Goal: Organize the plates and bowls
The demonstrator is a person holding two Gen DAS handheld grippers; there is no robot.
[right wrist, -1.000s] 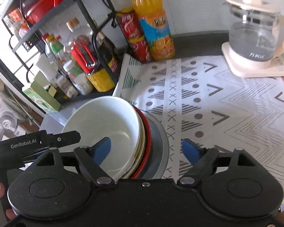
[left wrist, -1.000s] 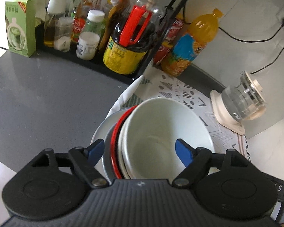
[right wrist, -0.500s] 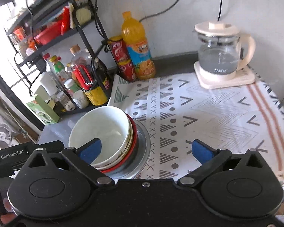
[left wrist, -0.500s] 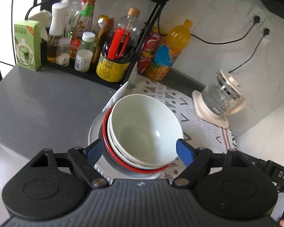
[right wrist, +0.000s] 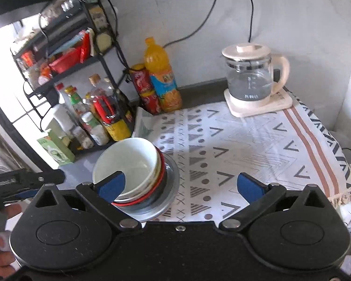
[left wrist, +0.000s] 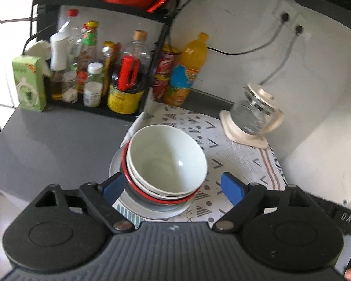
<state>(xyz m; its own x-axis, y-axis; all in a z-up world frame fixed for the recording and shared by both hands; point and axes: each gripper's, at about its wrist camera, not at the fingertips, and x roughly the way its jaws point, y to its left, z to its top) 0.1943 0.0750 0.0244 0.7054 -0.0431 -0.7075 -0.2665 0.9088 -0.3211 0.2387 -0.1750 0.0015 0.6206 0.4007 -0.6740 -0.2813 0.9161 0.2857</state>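
The nested white bowls (left wrist: 167, 161) are stacked on a plate (left wrist: 149, 207) at the patterned cloth's (right wrist: 245, 145) left edge on the bench. Both the left gripper (left wrist: 172, 186) and right gripper (right wrist: 180, 185) are held released, empty. The stack should be checked for centring; jaws are kept clear of rims.

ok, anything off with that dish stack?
Slightly. The white bowl on top sits tilted and off-centre toward the rack side of the red-rimmed bowl and grey plate beneath. Nothing spilled or visibly chipped. Both grippers' jaws are open, touching nothing.
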